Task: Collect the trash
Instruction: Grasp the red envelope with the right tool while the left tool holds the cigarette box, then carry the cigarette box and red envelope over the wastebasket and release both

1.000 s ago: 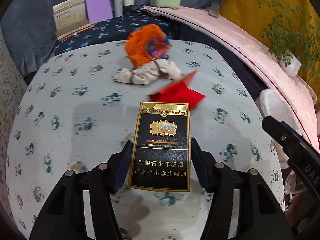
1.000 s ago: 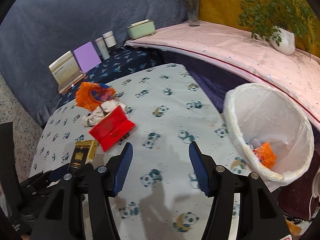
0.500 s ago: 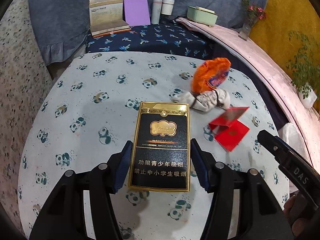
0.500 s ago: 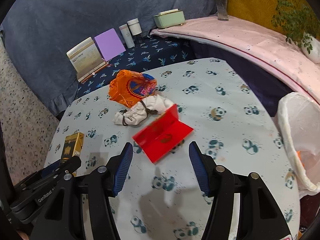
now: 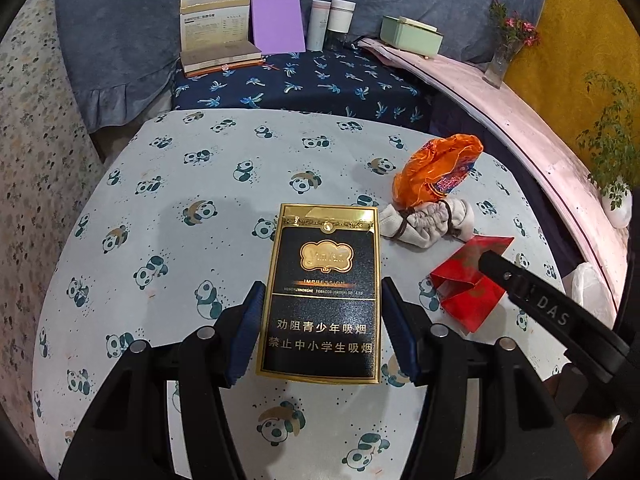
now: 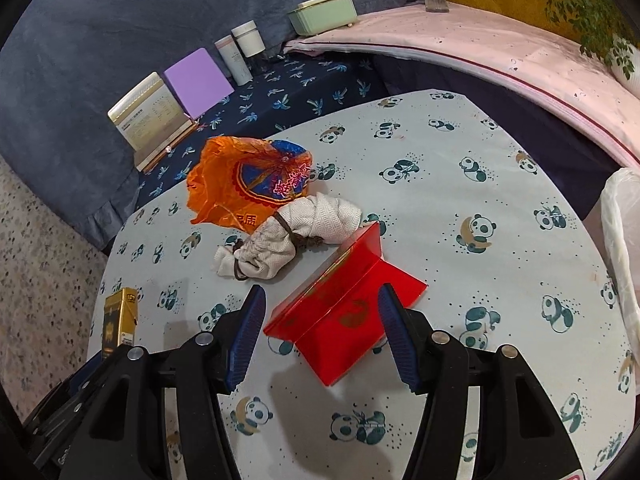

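My left gripper (image 5: 320, 330) is shut on a black and gold cigarette pack (image 5: 324, 296) and holds it above the panda-print table (image 5: 168, 240). The pack also shows at the left of the right wrist view (image 6: 119, 322). My right gripper (image 6: 322, 334) is open, its jaws standing either side of an open red box (image 6: 344, 312) that lies on the table. The red box also shows in the left wrist view (image 5: 466, 286). An orange snack bag (image 6: 248, 178) and a tied beige cloth bundle (image 6: 292, 236) lie just behind the red box.
A white-lined trash bin (image 6: 622, 240) stands at the table's right edge. Behind the table a dark blue palm-print surface (image 5: 296, 80) holds a book stand (image 5: 216, 34), a purple pad (image 5: 276, 24), two jars (image 5: 332, 24) and a green box (image 5: 410, 36). A pink-covered ledge (image 6: 520, 52) runs along the right.
My right gripper has moved left from the bin and down over the red box, which now sits between its jaws. My left gripper has swung left, still holding the pack.
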The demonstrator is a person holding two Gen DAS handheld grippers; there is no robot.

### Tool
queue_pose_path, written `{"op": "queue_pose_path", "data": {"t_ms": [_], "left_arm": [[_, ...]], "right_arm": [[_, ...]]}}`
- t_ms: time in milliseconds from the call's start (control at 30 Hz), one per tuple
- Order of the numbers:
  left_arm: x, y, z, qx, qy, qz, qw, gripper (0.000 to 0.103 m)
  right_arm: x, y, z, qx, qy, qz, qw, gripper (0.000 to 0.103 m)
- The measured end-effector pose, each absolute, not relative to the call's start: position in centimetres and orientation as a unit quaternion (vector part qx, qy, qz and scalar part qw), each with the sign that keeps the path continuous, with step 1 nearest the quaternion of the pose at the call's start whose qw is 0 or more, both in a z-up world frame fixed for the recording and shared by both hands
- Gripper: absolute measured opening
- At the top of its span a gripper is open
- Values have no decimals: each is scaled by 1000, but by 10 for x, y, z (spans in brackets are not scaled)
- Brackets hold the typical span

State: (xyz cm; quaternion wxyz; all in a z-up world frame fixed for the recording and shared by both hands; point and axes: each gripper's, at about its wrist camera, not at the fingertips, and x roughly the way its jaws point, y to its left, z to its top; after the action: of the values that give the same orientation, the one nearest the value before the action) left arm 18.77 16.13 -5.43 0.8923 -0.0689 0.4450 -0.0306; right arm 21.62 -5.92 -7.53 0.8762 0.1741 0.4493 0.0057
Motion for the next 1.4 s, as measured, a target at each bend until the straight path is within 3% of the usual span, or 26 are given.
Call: {"op": "queue_pose_path", "data": {"t_ms": [133,300,500,800,1400], "left_arm": [[193,159,-56,-65,447,-31,892,55],[196,154,-60,-62,452,-32,889,55],[193,150,-63,-60,455,-34,888,55],[178,133,-63,-51,458,-49,886,55],[136,69,-43,-10,442,-96,892,55]], "right_arm": [[223,-57,-85,173,461,10,870,46],[224,-53,-93,172,471,21,865,22],[215,-54,-93,165,469,27,867,12],[191,-61,-87,164,462,30,871,5],[129,-114,-59,187,420,5,888,4]]}}
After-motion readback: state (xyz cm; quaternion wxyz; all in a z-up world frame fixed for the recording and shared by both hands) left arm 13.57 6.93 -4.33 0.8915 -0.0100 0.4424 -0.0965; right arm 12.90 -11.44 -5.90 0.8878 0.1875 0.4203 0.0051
